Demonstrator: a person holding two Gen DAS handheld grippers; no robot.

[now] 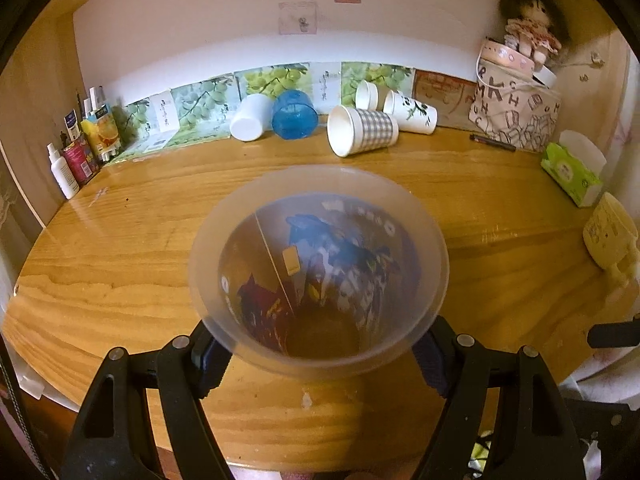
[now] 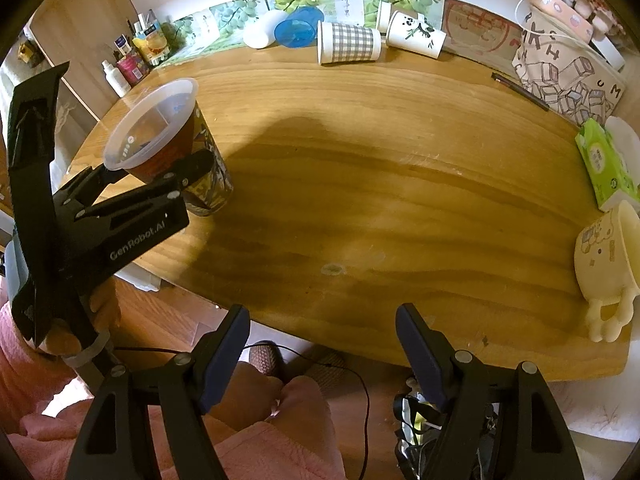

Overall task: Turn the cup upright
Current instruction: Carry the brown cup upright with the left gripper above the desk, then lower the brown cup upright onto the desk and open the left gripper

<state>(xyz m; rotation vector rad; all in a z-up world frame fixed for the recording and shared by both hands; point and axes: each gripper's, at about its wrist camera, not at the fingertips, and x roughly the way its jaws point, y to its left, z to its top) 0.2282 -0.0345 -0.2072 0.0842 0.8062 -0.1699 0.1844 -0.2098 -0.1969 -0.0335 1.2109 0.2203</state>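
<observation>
My left gripper (image 1: 320,356) is shut on a clear plastic cup with a printed label (image 1: 320,272). The cup's open mouth faces the camera and tilts upward. In the right wrist view the same cup (image 2: 160,128) is held by the left gripper (image 2: 176,176) over the table's left edge, mouth up and leaning left; its base is at or just above the wood. My right gripper (image 2: 320,356) is open and empty, held off the table's near edge.
Several cups lie on their sides at the back: white (image 1: 250,118), blue (image 1: 294,114), checked (image 1: 362,130), panda-print (image 1: 410,112). A cream mug (image 2: 604,256) and tissue pack (image 2: 604,164) sit at the right edge. Bottles (image 1: 76,156) stand at the left, a lettered bag (image 1: 516,116) at the back right.
</observation>
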